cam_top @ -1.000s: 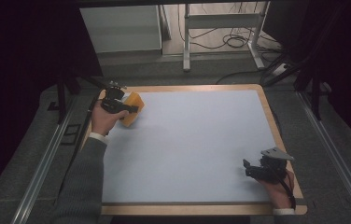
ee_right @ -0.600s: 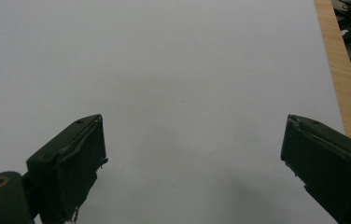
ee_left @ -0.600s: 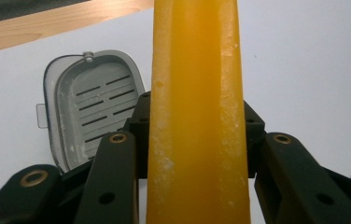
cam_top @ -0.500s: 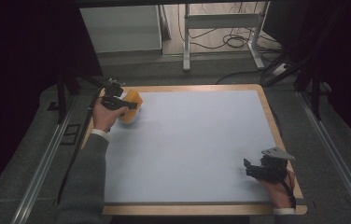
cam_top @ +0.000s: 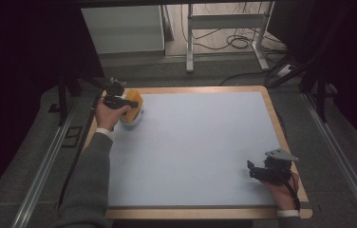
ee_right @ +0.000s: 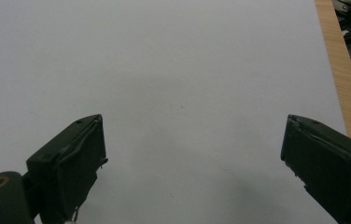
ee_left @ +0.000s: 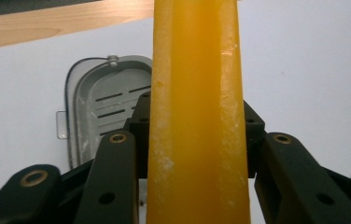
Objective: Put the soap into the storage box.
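Orange lid (ee_left: 197, 116) is held clenched in the left claw (cam_top: 119, 102) above the grey container (ee_left: 103, 107), not yet seated. Right claw (ee_right: 194, 163) is released, idle on the surface (cam_top: 195, 142).

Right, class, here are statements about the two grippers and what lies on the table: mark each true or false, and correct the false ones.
1. The left gripper grips an orange block. True.
2. The right gripper holds a cup. False: its jaws are open and hold nothing.
3. A grey lid lies on the mat beneath the block. True.
4. The right gripper is at the mat's far left corner. False: it is near the right front edge.
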{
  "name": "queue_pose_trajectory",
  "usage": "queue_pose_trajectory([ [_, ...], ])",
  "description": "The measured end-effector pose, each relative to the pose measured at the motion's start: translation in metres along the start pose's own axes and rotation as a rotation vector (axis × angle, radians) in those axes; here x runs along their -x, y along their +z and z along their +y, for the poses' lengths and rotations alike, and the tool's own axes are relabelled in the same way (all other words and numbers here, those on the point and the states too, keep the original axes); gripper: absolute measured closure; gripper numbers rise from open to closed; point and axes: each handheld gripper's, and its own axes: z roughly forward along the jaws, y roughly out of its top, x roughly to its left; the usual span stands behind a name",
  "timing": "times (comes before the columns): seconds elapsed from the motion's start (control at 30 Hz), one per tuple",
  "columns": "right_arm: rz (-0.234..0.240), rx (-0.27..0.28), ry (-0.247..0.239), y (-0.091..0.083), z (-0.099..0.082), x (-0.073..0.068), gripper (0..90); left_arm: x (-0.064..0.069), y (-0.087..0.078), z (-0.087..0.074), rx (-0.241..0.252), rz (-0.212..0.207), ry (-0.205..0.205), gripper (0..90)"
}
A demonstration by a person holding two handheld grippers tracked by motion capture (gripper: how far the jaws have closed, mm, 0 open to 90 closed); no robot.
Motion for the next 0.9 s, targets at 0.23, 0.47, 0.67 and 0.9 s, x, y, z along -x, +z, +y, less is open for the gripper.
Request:
queue_pose_trajectory([
  [0.23,-0.004,0.005,-0.001,0.000,0.000,0.000,6.6,-0.016,0.013,0.004,0.000,0.025,-0.058,61.3],
  [0.47,-0.009,-0.001,0.004,0.001,-0.001,0.002,6.6,-0.024,0.021,0.005,-0.008,0.041,-0.091,61.3],
  [0.67,-0.011,-0.004,0.004,0.002,-0.001,0.002,6.6,-0.024,0.025,0.004,-0.036,0.064,-0.092,61.2],
  [0.9,-0.012,-0.004,0.005,0.001,-0.001,0.003,6.6,-0.025,0.036,0.002,-0.047,0.080,-0.109,61.0],
])
